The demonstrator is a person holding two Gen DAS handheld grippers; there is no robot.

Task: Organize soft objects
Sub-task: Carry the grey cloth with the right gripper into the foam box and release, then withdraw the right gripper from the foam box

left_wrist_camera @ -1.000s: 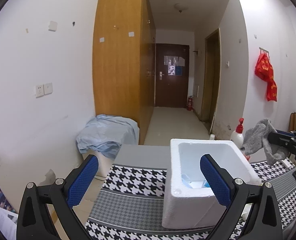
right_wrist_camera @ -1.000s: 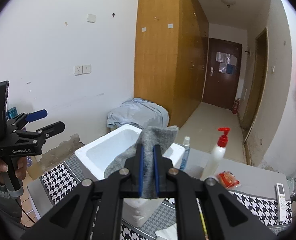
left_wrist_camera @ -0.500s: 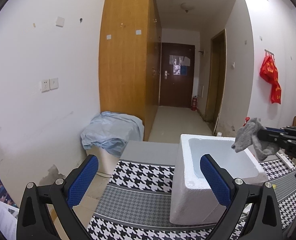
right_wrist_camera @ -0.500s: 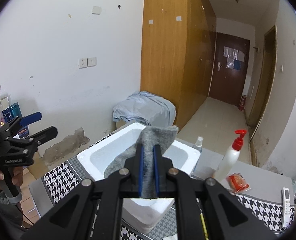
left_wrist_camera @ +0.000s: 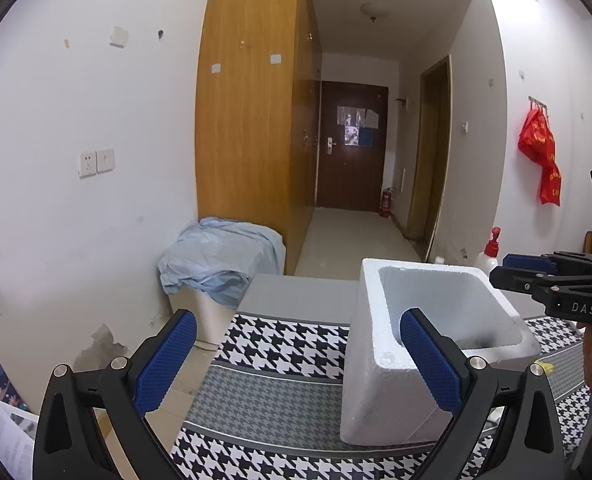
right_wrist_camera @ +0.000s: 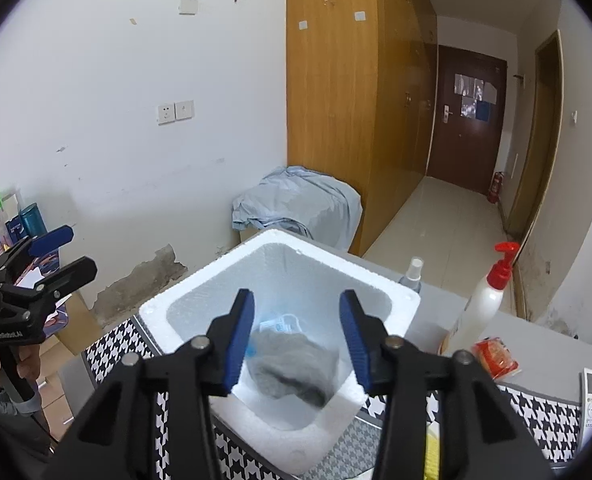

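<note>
The right gripper, its blue-padded fingers spread wide and holding nothing, hangs directly over a white foam box standing on a houndstooth-patterned table cover. A gray cloth lies crumpled on the bottom of the box, blurred, beside a pale blue and white item that is too unclear to identify. Off to the box's left side, the left gripper is held above the patterned cover, its own blue pads wide apart and empty; the foam box sits just behind its right finger. From this view the right gripper reaches in over the box's far rim. A white pump bottle with a red top, a small spray bottle and a red packet stand on the gray table beyond the box. A remote control lies at the table's right edge. A light blue sheet is draped over a bin against the wall.
</note>
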